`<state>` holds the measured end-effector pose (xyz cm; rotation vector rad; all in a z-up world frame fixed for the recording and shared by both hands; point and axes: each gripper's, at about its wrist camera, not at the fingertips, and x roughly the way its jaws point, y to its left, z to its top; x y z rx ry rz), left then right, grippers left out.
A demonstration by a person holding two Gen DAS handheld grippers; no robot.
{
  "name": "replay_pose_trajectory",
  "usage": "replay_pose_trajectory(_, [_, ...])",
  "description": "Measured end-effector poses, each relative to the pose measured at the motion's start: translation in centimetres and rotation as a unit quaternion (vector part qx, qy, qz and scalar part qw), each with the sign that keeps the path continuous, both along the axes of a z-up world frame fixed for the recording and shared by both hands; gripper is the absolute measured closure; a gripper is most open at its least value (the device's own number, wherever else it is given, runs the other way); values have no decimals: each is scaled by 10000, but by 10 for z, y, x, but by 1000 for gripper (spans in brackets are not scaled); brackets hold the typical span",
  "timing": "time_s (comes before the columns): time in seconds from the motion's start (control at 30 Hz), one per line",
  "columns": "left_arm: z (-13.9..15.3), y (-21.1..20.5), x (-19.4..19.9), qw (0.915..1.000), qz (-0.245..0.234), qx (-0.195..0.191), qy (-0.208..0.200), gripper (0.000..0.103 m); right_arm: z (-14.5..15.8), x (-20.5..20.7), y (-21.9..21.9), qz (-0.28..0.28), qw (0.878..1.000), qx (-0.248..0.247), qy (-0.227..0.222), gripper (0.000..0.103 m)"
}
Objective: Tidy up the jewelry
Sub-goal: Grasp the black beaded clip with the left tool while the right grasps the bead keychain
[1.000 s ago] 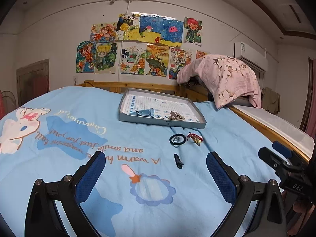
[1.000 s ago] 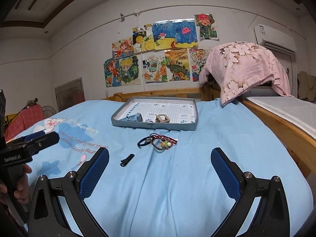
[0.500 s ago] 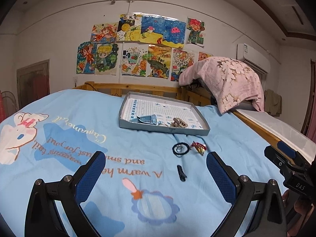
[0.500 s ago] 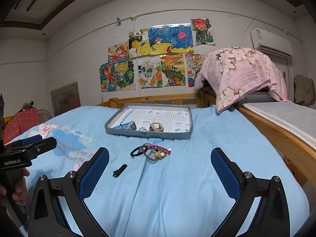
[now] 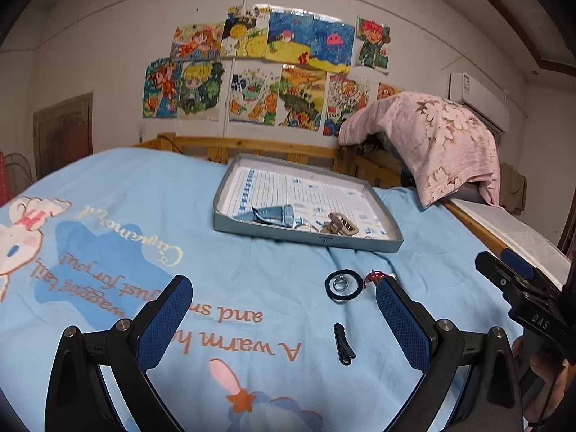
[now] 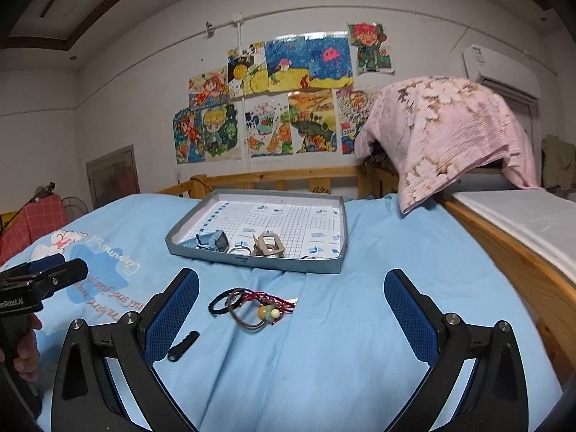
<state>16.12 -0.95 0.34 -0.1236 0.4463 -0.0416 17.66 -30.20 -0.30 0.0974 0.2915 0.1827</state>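
Observation:
A grey tray [image 5: 306,240] [image 6: 252,264] lies on the blue bedsheet and holds a blue clip [image 5: 277,214], a tan clip [image 5: 340,224] [image 6: 268,244] and rings. In front of it lie a black hair tie [image 5: 342,286] [image 6: 221,302], a red beaded bracelet [image 6: 268,307] [image 5: 374,276] and a small black clip [image 5: 343,343] [image 6: 183,345]. My left gripper [image 5: 284,320] is open, above the sheet, with the black clip between its fingers. My right gripper [image 6: 291,313] is open, with the bracelet between its fingers.
A wooden bed rail [image 6: 273,180] runs behind the tray. A pink flowered blanket [image 6: 446,133] drapes over something at back right. A wooden edge and white mattress [image 6: 522,237] are on the right. Drawings cover the wall.
Both grippers have moved forward and lower toward the loose jewelry, which now looks larger. Both stay open. The objects have not moved.

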Motion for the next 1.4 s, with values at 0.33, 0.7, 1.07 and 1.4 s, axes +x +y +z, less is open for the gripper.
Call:
replay_pose_trajectory(0.33, [-25,-6,41,9972,-260,-241,655,0,-24,54,9,450,9983,95,360,4])
replay_pose_trajectory(0.7, [-54,-23,50,9882,-1048,-266,1085,29,-56,80,20,1216,9881,230,915,55])
replay_pose_trajectory(1.07, [-78,-44,56,9686,-1906,-268,1575,73,-72,87,44,1924,9735,-102,1230,73])
replay_pose_trajectory(1.4, [-95,-47,67,9610,-1894,-276,1995,87,-84,98,57,2184,9631,-168,1562,73])
